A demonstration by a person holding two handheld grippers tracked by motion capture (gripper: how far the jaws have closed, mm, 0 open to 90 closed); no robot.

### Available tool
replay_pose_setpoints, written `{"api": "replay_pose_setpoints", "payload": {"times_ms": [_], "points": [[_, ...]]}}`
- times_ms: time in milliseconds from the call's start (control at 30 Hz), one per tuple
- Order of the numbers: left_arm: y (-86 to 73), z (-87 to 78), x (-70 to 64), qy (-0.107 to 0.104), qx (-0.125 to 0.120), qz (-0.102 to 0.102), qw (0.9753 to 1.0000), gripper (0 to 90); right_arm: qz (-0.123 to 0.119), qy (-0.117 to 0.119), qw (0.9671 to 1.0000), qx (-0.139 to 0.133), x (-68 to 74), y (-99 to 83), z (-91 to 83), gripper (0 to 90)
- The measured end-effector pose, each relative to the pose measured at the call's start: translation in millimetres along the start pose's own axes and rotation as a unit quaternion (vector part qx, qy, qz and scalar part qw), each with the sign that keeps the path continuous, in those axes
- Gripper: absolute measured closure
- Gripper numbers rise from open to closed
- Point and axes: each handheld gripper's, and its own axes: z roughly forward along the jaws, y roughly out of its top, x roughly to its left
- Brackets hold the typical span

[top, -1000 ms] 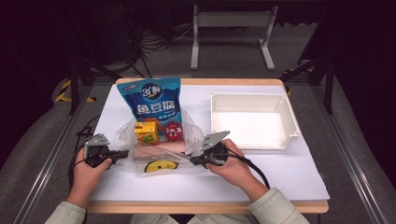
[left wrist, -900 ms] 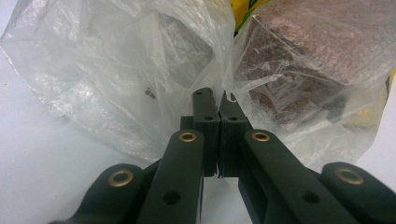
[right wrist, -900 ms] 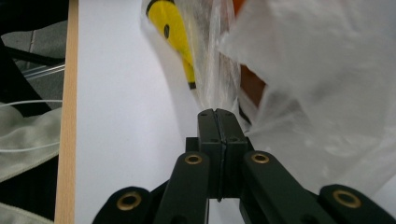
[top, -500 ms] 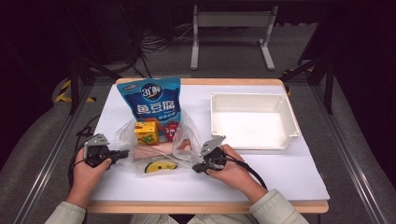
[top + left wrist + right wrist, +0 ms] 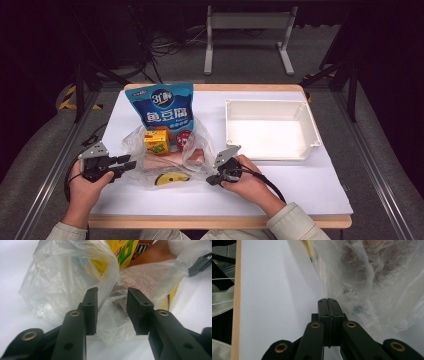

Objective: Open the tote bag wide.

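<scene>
Two claws flank the plastic bag [image 5: 165,160]: left claw [image 5: 111,308] parted around its film, right claw [image 5: 328,305] shut empty.

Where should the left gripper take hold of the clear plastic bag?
On the loose film at the near-left edge of the plastic bag, coming in low from the left. The left gripper is open, with a raised fold of film between its fingers; the film there looks free of the snacks.

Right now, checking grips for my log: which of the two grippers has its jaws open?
The left gripper: a clear gap separates its jaws around the plastic bag. The right gripper has its jaws pressed together.
</scene>
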Motion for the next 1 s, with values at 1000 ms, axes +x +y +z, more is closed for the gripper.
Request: {"api": "replay_pose_setpoints", "payload": {"times_ms": [1000], "points": [[14.4, 32.4, -19.3, -0.016, 0.013, 0.036, 0.9992, 56.2, 0.002, -0.003, 1.0000, -0.009, 0.0, 1.1, -1.6, 90.0]]}}
